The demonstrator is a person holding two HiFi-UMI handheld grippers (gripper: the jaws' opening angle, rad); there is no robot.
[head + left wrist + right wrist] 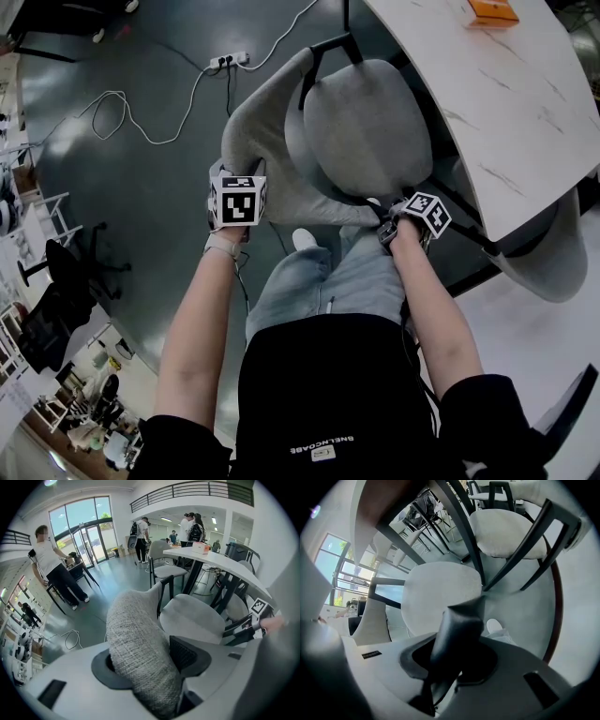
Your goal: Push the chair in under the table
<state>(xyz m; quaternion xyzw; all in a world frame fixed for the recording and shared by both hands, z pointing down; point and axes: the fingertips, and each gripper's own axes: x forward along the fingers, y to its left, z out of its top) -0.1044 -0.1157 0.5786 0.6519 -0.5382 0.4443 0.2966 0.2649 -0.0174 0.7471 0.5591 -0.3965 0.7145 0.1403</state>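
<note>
While left claw (147, 663) grips woven grey chair (361, 141) | table (525, 112) marbled, curved-edged

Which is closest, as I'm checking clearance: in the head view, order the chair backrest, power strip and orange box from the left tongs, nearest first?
1. Chair backrest: held in the left tongs.
2. Power strip: on the floor, upper left.
3. Orange box: on the table, far upper right.

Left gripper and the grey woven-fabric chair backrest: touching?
Touching. The left gripper view shows the left gripper closed around the grey woven-fabric chair backrest: the fabric edge fills the gap and presses against both jaw pads.
</note>
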